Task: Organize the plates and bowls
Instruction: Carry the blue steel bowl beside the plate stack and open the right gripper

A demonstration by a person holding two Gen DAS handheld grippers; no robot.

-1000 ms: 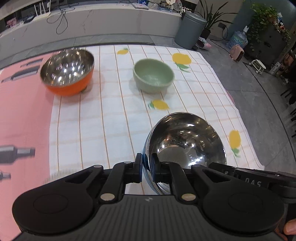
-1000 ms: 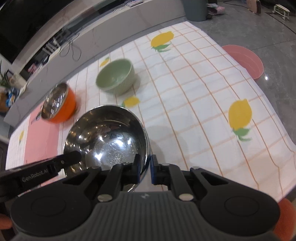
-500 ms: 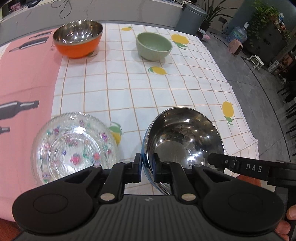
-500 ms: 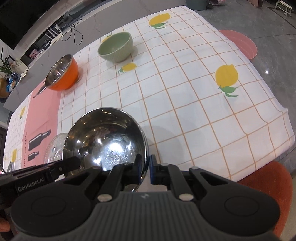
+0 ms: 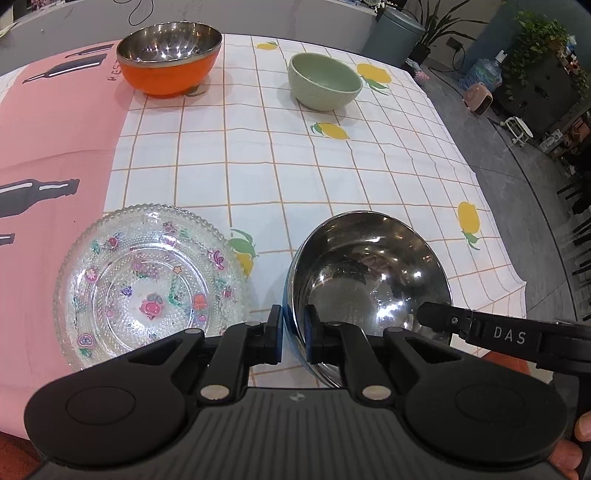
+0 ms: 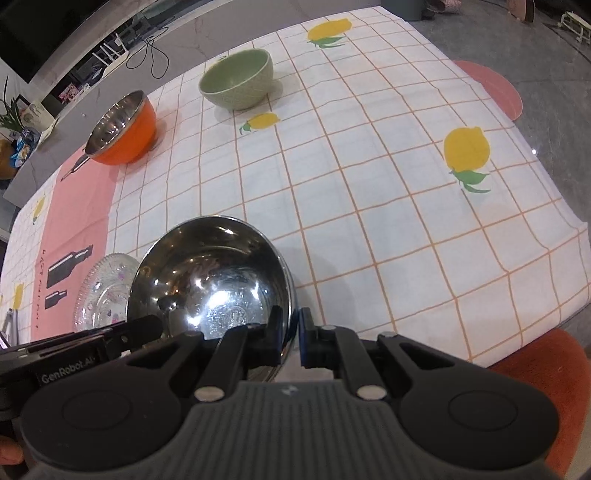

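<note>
Steel bowl mouth up, tilted toward cams; L tool & R tool both clamped on rim. Glass plate just left; orange bowl, green bowl far side of table.

Lemon-print checked tablecloth covers the table, pink bottle-print cloth overlapping its left side. Off its far corner, a grey bin and potted plants.

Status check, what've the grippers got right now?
Left gripper and right gripper both shut on steel bowl rim. Glass plate alongside. Nothing in the way.
</note>
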